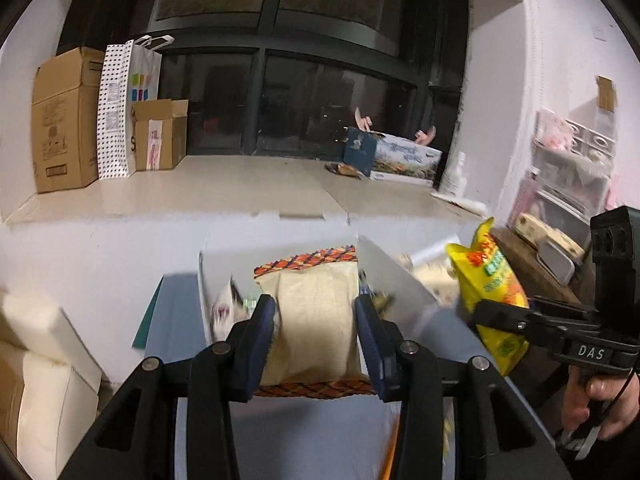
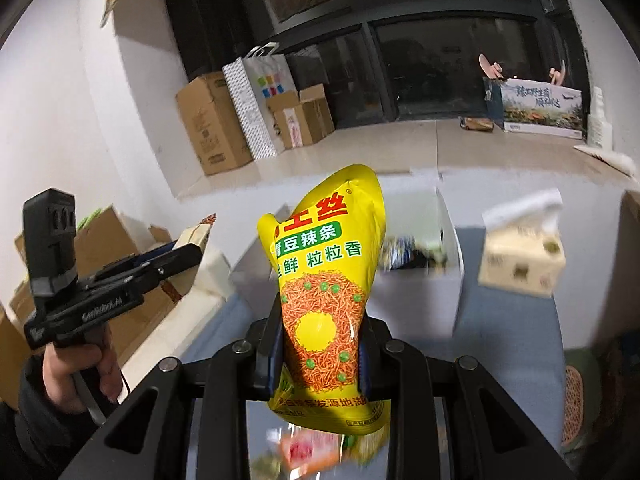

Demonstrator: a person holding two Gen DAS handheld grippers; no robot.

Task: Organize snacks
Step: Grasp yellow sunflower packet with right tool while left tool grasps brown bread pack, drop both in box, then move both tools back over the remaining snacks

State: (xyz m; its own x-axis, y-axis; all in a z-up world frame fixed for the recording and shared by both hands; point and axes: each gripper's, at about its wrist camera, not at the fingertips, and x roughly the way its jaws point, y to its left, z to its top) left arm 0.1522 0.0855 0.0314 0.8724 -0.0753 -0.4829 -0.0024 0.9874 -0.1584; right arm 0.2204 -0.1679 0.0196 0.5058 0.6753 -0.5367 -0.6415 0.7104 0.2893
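Observation:
My left gripper (image 1: 314, 302) is shut on a beige snack pack (image 1: 312, 340) with orange patterned ends, its blue pads pressing both sides. Just beyond it stands a white open box (image 1: 384, 276) with several snack packets inside. A yellow snack bag (image 2: 324, 248) printed with green peas stands upright in my right gripper (image 2: 324, 316), which is shut on its lower half. In the left wrist view that yellow bag (image 1: 490, 280) and the right gripper (image 1: 492, 316) hang at the right, beside the box. In the right wrist view the left gripper (image 2: 192, 252) and beige pack (image 2: 196, 236) are at the left.
A tissue box (image 2: 524, 260) sits right of the white box (image 2: 420, 280) on the blue table top (image 1: 304, 432). Blurred loose snacks (image 2: 304, 448) lie below the right gripper. Cardboard boxes (image 1: 66, 120) and a dotted paper bag (image 1: 114, 108) line the window ledge. A cream cushion (image 1: 44, 360) lies at the left.

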